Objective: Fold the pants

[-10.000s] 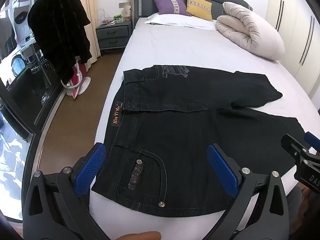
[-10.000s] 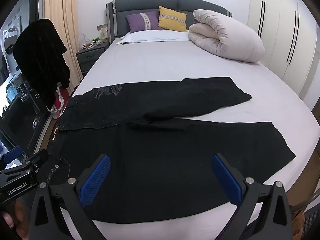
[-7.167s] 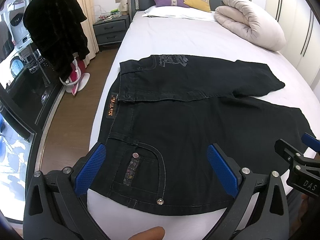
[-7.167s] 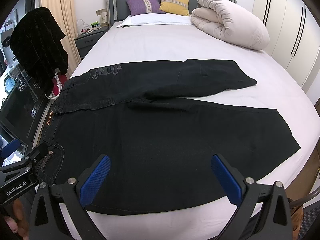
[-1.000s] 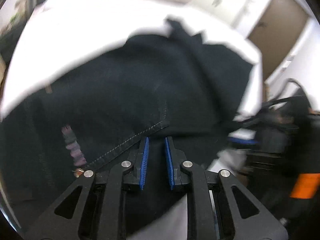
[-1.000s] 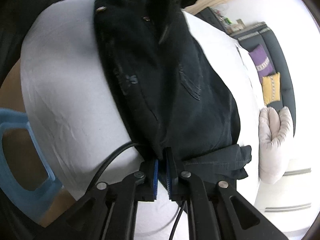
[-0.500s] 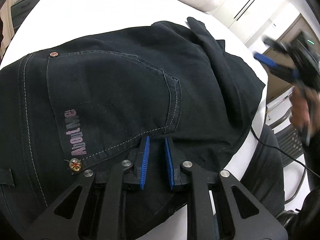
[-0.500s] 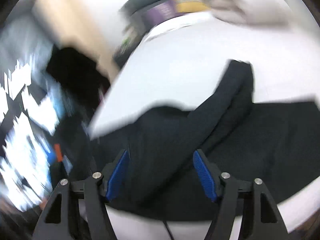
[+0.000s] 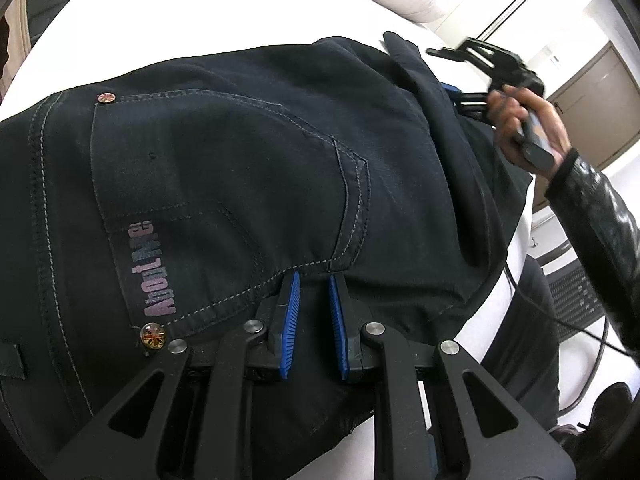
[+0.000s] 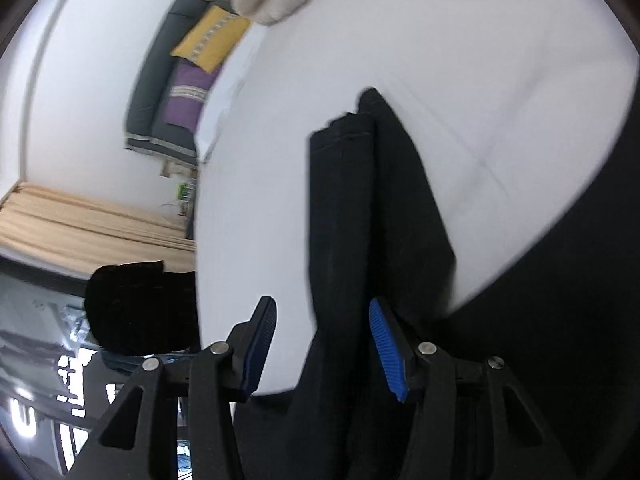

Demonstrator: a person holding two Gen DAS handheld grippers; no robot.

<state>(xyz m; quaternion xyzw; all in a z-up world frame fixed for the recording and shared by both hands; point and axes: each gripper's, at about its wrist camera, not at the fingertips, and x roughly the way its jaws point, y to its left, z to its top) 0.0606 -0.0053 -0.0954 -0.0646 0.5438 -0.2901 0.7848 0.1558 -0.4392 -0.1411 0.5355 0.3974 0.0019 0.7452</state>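
White bed [image 9: 240, 8] carries the black pants [image 9: 240, 152], folded lengthwise. Left gripper [image 9: 314, 280] pinches denim just below the back pocket. Right gripper [image 10: 322, 320], jaws spread and just narrowing, straddles the leg ends without pressing them.

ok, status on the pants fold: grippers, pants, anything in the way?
Left gripper shut on the pants near the back pocket. Right gripper open, jaws just closing some, pant leg between, not pinched. Pants lie doubled on the bed. Nothing blocking.
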